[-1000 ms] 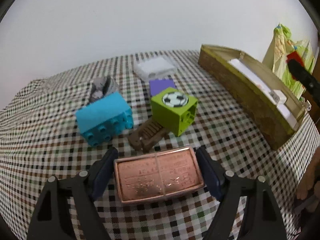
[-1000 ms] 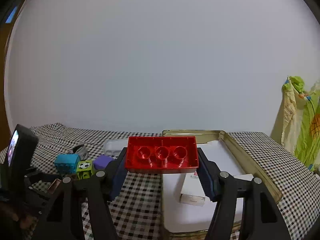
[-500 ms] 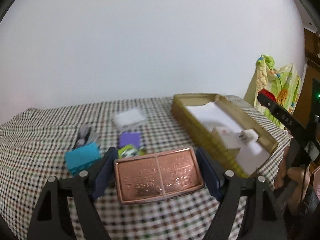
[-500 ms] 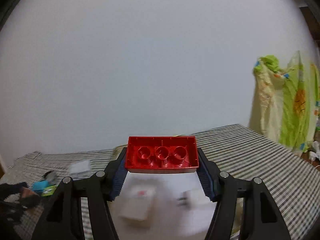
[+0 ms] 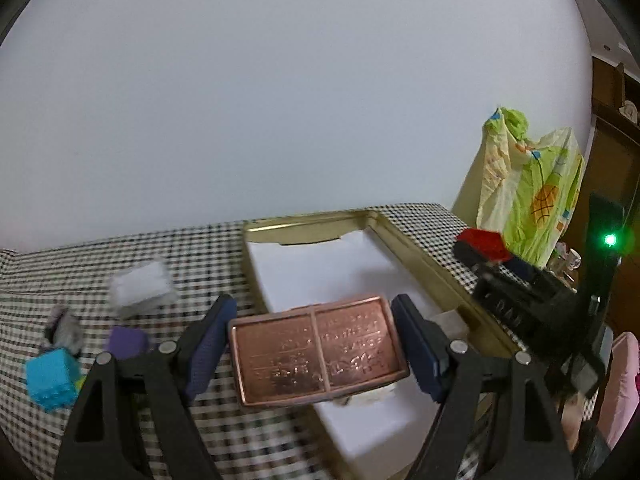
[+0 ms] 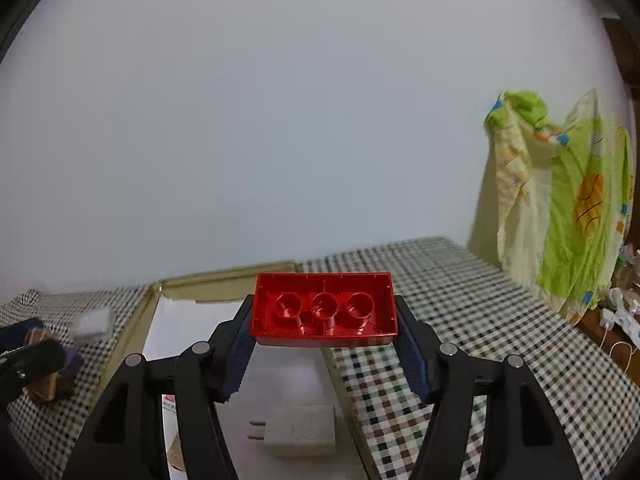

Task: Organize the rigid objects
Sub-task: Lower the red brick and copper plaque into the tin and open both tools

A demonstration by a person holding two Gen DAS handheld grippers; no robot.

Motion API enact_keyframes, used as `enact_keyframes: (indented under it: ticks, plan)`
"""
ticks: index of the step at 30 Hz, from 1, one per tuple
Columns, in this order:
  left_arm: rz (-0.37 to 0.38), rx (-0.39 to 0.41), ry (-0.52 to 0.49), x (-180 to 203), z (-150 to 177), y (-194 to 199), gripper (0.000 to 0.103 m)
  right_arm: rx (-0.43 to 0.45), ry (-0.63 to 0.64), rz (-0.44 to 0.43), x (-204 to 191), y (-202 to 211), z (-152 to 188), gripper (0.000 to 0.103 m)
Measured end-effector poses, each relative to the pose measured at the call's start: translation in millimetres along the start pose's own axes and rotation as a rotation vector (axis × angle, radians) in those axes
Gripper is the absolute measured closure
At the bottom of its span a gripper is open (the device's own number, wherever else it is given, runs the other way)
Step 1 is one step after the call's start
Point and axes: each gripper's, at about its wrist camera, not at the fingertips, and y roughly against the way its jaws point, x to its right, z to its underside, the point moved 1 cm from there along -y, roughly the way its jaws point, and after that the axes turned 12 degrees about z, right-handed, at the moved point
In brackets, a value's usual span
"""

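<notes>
My left gripper [image 5: 318,350] is shut on a flat copper tin [image 5: 318,354] and carries it above the near left rim of the gold tray [image 5: 416,256], which is lined with white paper. In the right wrist view my right gripper [image 6: 324,308] is shut on a red toy brick [image 6: 325,306], hollow side toward the camera, over the same gold tray [image 6: 224,274]. A white plug adapter [image 6: 298,430] lies in the tray below it. The right gripper with the red brick [image 5: 482,244] also shows at the right of the left wrist view.
On the checked cloth left of the tray lie a cyan brick [image 5: 52,376], a purple block [image 5: 127,342], a white clear box [image 5: 140,286] and a grey piece [image 5: 66,326]. A wooden piece [image 6: 46,384] sits there too. A green and yellow cloth [image 6: 560,208] hangs right of the table.
Both grippers swung right, away from the toy cluster and toward the tray. The left one rose with the copper tin; the toys slid to the left edge of its view.
</notes>
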Motion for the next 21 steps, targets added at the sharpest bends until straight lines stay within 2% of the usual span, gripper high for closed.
enact_keyframes:
  ticks: [7,12,17,21]
  plan:
    - [0.017,-0.082,-0.031,32,13,-32,0.024,-0.103,0.001,-0.039,-2,-11,3,0.037]
    - [0.010,-0.118,-0.009,36,21,-42,0.024,-0.187,-0.052,-0.075,5,-19,6,0.037]
    - [-0.042,-0.155,-0.043,37,32,-51,0.024,-0.180,-0.046,-0.088,6,-18,5,0.037]
    - [-0.074,-0.130,-0.085,40,34,-46,0.024,-0.188,-0.011,-0.098,-1,-19,7,0.037]
